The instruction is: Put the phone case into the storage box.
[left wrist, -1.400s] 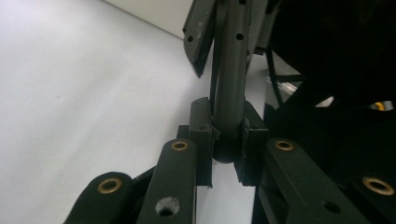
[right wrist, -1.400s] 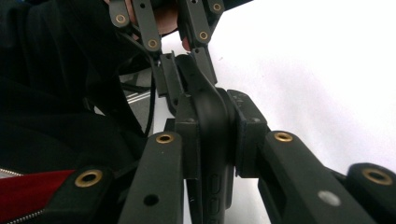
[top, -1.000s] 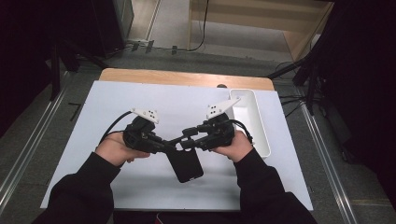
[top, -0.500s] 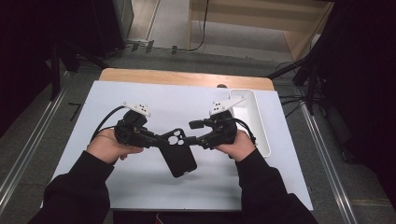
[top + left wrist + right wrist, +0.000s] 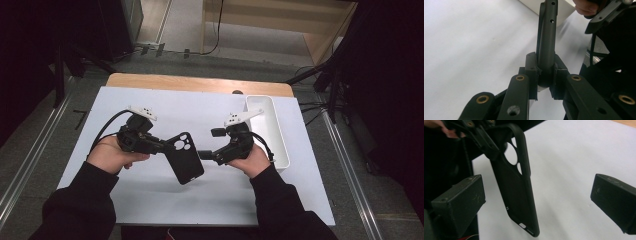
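A person sits at a white surface (image 5: 150, 107) with a hand-held gripper in each hand, forearms in dark sleeves coming in from the near edge. The left hand-held gripper (image 5: 161, 147) is clamped on a black phone case (image 5: 184, 157), gripping it at the corner beside the camera cutouts. The case is lifted off the surface and slants from the left gripper down and toward the person, near the middle of the surface, with its shadow lying below it. In the left gripper view, the two black jaws press on either side of the thin edge of the phone case (image 5: 547, 47), which rises upright between them. The right hand-held gripper (image 5: 206, 154) sits just to the right of the case with its jaws spread wide apart; they have just been opening, and they do not touch the case. In the right gripper view, the phone case (image 5: 517, 185) hangs between the two separated jaws, nearer the left one, showing its inner face, round camera holes at the top and a port opening at the bottom. A long white tray (image 5: 278, 131) lies along the right side of the surface, just beyond the right hand.
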`<state>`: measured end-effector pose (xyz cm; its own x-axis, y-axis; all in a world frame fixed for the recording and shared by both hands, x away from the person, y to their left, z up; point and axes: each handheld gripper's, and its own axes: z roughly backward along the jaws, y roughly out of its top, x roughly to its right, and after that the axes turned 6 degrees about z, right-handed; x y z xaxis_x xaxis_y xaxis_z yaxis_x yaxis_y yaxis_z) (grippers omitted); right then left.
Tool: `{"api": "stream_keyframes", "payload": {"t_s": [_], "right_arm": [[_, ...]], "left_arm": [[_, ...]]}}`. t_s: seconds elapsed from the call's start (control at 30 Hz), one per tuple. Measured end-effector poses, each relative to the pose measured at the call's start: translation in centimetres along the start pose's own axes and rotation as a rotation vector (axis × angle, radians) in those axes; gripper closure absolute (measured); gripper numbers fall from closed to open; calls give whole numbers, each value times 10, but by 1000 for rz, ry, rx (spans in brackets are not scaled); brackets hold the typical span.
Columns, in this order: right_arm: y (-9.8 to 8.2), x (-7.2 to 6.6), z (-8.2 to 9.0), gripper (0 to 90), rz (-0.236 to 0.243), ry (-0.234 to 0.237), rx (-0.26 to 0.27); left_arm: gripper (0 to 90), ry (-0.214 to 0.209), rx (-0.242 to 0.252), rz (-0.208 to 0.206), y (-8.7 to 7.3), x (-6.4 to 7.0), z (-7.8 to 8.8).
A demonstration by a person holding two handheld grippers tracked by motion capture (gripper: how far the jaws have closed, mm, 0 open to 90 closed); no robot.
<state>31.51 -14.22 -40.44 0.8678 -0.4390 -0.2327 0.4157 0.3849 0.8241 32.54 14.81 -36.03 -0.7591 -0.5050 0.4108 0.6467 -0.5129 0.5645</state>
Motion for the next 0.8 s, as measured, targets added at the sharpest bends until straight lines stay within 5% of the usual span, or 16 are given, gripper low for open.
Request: {"api": "stream_keyframes", "payload": {"t_s": [0.8], "right_arm": [[-13,-12,-9,0,-63,-153,66]], "left_arm": [[791,222,-11,162,26,1,4]]}}
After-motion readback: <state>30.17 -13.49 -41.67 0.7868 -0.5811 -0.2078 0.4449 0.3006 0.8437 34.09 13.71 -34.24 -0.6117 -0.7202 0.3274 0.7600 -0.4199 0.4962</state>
